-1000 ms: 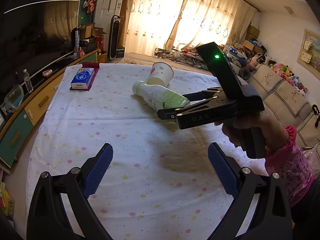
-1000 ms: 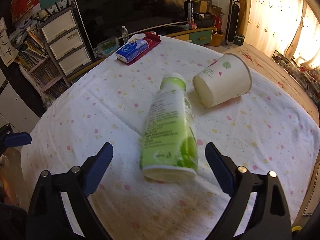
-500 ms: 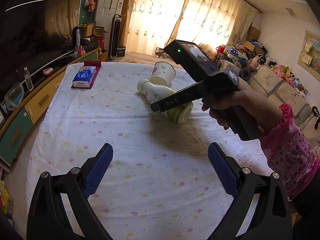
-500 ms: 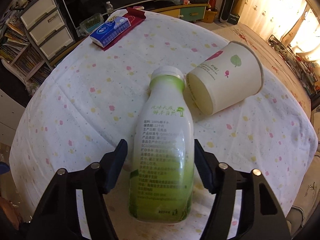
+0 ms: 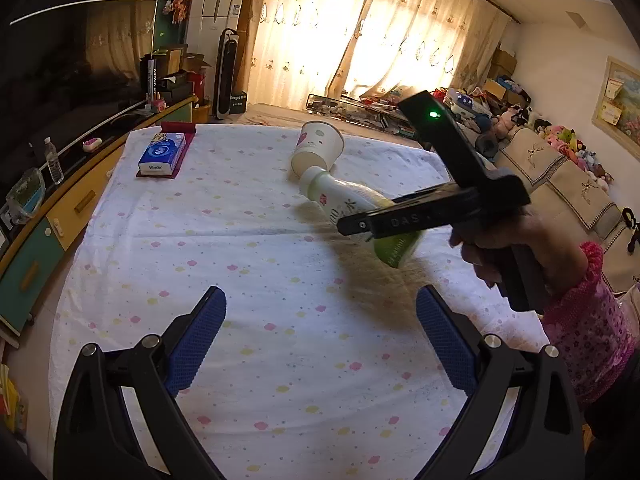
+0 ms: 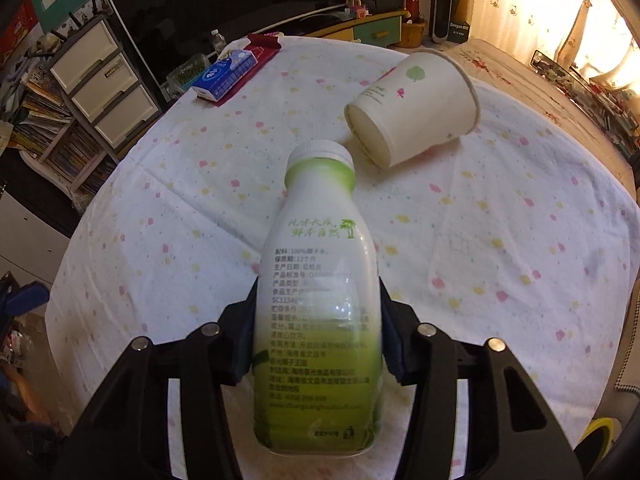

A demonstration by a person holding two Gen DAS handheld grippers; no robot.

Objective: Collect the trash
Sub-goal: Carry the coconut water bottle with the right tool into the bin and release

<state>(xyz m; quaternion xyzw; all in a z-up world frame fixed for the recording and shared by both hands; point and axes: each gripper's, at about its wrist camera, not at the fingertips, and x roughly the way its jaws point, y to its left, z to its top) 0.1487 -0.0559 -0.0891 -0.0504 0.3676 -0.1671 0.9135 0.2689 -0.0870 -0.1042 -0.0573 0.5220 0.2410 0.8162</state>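
- the right gripper point(image 6: 318, 332) has just been closing its jaws, and both pads now press the sides of the white and green bottle point(image 6: 316, 312) near its lower half.
- in the left wrist view the bottle point(image 5: 352, 210) hangs tilted in that gripper point(image 5: 360, 222), cap toward the far side and green base toward the camera, with its shadow on the cloth below; it looks lifted clear of the tabletop point(image 5: 248, 264).
- a paper cup point(image 6: 416, 110) lies on its side on the spotted white cloth just beyond the bottle's cap, its open mouth facing away from the right wrist camera; from the left wrist view cup and cap look close or touching, i cannot tell which.
- the left gripper point(image 5: 322, 334) is wide open over bare cloth, nothing between its blue pads point(image 5: 198, 336).
- a blue tissue pack point(image 5: 162, 154) sits on a dark red mat at the far left corner, well apart from the bottle.
- a hand point(image 5: 516, 248) in a pink patterned sleeve holds the right gripper's handle.
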